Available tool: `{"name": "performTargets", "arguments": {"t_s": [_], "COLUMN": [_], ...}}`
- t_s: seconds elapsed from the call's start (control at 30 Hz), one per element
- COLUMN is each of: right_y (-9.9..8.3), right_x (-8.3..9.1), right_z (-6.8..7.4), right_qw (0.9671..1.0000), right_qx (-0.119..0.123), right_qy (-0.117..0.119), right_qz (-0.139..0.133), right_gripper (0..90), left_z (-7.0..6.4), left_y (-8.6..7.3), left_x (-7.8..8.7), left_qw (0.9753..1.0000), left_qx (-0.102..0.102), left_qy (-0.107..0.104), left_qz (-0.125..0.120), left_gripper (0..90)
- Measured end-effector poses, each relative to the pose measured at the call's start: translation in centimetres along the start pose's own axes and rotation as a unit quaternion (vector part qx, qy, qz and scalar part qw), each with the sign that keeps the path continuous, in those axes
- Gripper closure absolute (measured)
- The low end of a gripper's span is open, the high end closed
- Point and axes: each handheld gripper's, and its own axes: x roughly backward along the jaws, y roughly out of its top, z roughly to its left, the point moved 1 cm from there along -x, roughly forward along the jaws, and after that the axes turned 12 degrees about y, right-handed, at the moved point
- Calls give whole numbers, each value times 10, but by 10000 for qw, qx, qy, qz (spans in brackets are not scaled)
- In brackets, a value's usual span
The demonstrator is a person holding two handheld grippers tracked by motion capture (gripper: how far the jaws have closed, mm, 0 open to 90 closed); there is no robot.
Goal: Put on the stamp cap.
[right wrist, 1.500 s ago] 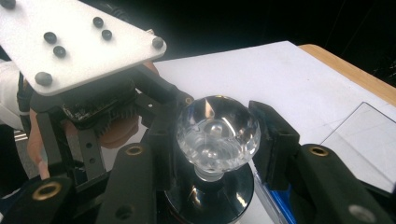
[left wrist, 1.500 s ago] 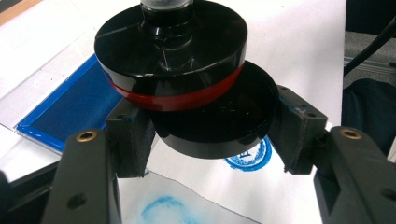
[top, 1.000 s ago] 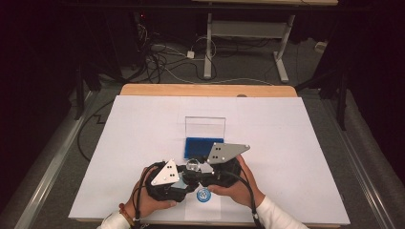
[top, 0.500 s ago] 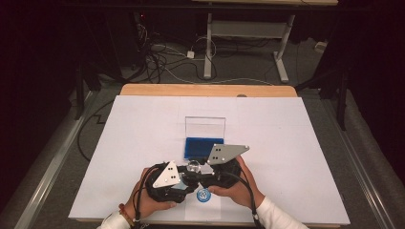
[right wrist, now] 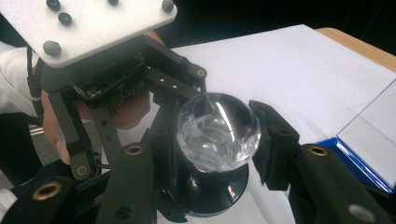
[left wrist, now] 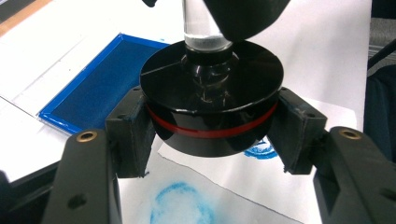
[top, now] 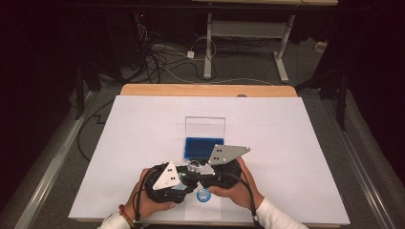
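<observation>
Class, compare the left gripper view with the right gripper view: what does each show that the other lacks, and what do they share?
Left gripper view alone: the stamp's black base with its red band, clamped between the left gripper jaws, and blue stamped rings on the paper. Right gripper view alone: the right gripper jaws closed on the clear knob, plus a hand. Shared: the stamp, the blue ink pad, the white paper.

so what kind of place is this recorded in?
Looks like a lab or workshop data-collection setup, not a home: a white-covered table under a fixed overhead camera, loose cables across the floor, and an adjustable desk frame behind, all dark around.
</observation>
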Motion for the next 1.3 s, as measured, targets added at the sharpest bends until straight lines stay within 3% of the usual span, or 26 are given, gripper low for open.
{"name": "performTargets", "arguments": {"t_s": [0.43, 0.73, 1.3], "right_y": [-3, -4, -10], "right_x": [3, 2, -4], "right_z": [-2, -2, -4], "right_qw": [9998, 9999, 9995], "right_qx": [-161, -148, -300], "right_qy": [60, 43, 31], "right_qz": [-96, -48, 107], "right_gripper": [570, 570, 568], "left_z": [0, 0, 1], "left_y": [-2, -4, -11], "left_x": [3, 4, -5], "left_qw": [10000, 10000, 9999], "left_qx": [58, -20, 60], "left_qy": [-4, 45, -127], "left_qz": [-53, -37, 61], "left_gripper": [364, 363, 359]}}
